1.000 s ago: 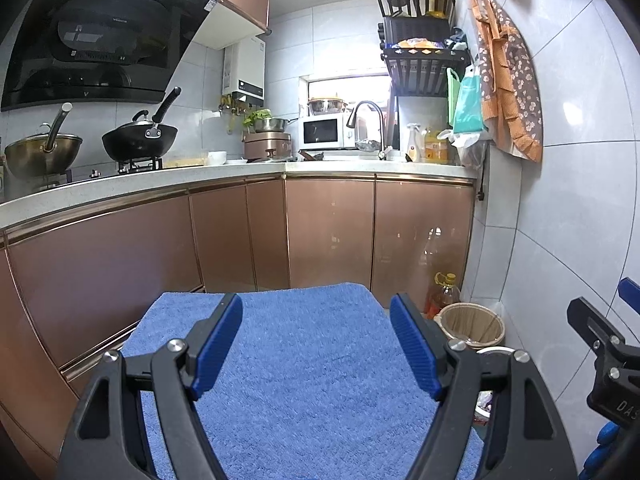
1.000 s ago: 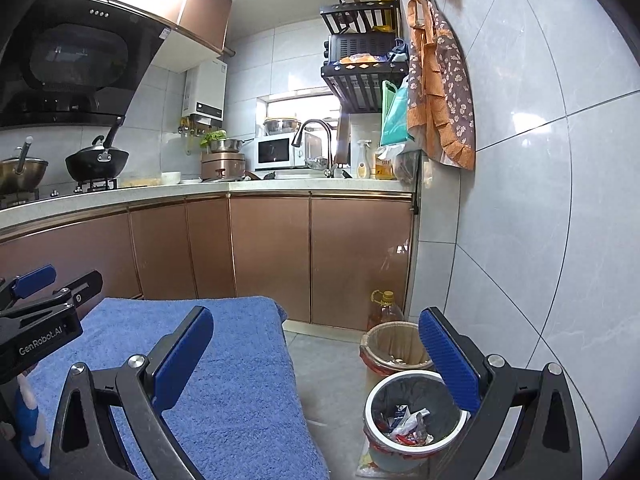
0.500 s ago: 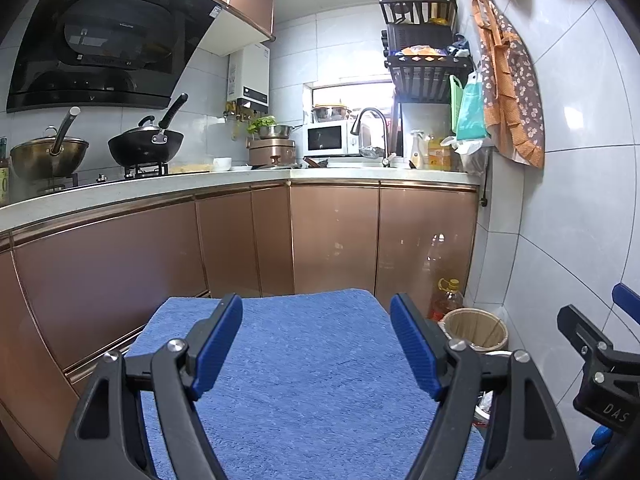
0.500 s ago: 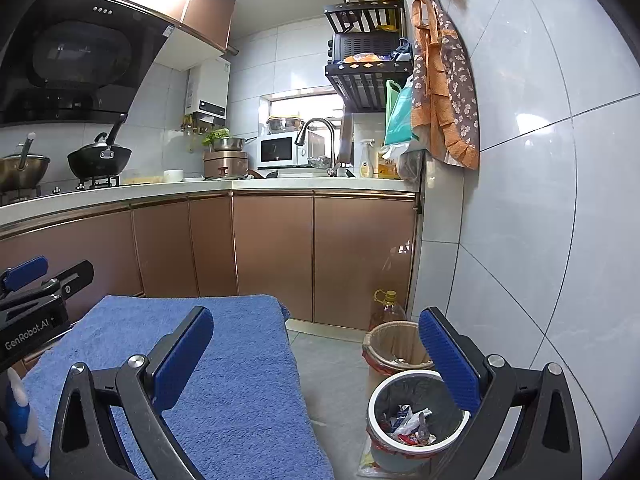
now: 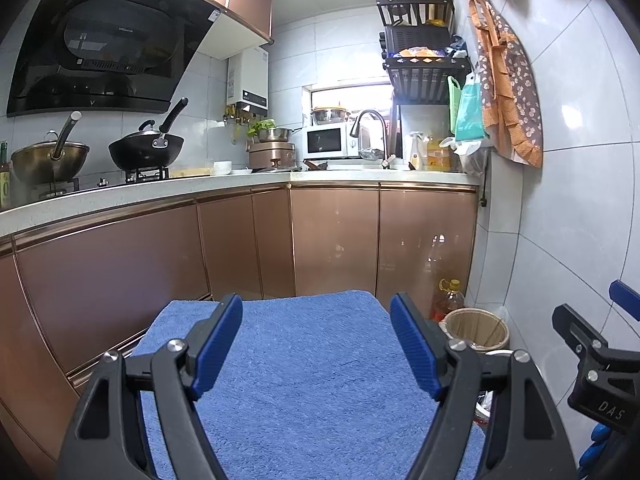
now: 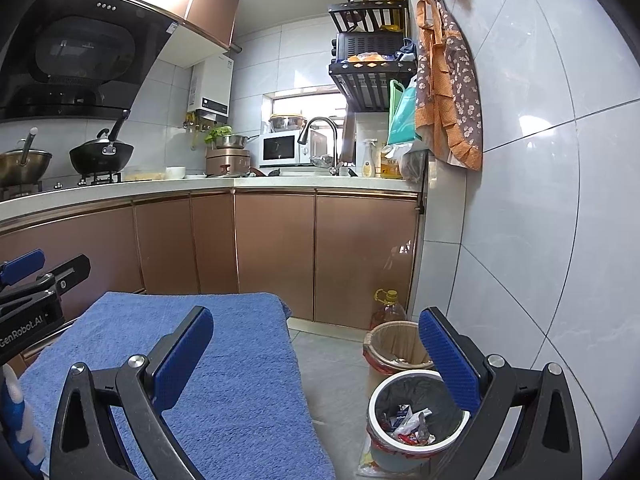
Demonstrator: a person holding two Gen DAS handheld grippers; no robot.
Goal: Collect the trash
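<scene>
My left gripper (image 5: 316, 344) is open and empty above a blue towel (image 5: 304, 368) that covers a table. My right gripper (image 6: 316, 356) is open and empty over the towel's right edge (image 6: 240, 360). On the floor to the right stands a white-rimmed bin with a black liner (image 6: 412, 424) that holds crumpled wrappers (image 6: 408, 424). Behind it is a tan bin (image 6: 396, 346), which also shows in the left wrist view (image 5: 476, 328). No loose trash shows on the towel.
Copper cabinets (image 5: 332, 240) and a white counter (image 5: 240, 182) run along the left and back. A wok (image 5: 146, 150), a pot (image 5: 48, 160), a microwave (image 5: 330, 142) and a tap (image 5: 370, 128) are on it. An oil bottle (image 6: 386, 308) stands by the tiled wall (image 6: 540, 200).
Both grippers have tilted slightly upward, so the towel and bins sit lower in view. Both stay open and empty.
</scene>
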